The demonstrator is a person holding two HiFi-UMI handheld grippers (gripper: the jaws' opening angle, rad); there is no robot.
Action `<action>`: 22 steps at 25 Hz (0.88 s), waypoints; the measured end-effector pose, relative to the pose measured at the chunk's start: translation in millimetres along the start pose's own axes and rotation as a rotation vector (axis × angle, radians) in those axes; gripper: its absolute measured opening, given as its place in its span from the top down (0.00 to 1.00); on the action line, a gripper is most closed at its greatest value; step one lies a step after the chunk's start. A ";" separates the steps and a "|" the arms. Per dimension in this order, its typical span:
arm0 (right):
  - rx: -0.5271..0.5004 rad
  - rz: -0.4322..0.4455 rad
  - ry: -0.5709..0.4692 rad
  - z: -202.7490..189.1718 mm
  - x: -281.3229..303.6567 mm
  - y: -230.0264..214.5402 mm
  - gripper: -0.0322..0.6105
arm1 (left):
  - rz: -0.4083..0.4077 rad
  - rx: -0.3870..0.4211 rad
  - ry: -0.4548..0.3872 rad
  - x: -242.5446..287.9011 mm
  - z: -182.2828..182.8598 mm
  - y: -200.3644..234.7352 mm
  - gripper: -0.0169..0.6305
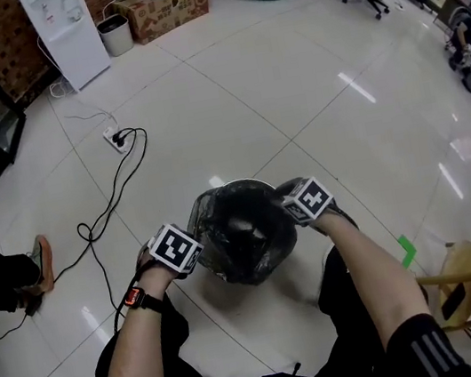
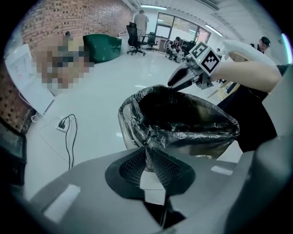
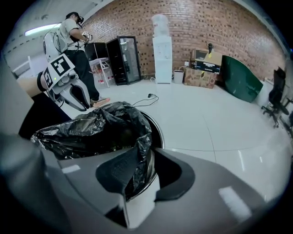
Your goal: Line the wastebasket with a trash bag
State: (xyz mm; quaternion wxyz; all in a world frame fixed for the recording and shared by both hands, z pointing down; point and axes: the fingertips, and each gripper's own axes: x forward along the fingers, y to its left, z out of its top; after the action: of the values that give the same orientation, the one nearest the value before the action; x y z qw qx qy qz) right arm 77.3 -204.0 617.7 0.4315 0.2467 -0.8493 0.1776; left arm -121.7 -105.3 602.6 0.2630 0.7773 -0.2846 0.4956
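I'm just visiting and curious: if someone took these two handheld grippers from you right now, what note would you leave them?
Left gripper: shut, pinching the edge of the trash bag at its side of the rim.
Right gripper: open, jaws straddling the rim of the wastebasket with bag edge between them, not gripped.
Done: the bag sits inside the wastebasket, mouth open, edge folded over part of the rim.
Left: the metal rim shows bare beside the right gripper; probably pull the edge over it, then let go.
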 end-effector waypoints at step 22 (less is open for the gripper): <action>0.098 -0.174 -0.118 5.5 -23.2 -72.5 0.94 | 0.091 -0.219 -0.231 36.9 55.2 64.3 0.96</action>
State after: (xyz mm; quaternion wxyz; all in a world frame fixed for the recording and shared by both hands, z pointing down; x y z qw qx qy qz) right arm 127.0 -259.7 602.0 0.3817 0.3506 -0.8389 0.1660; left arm -119.9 -195.2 624.2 0.2891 0.7821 -0.4002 0.3802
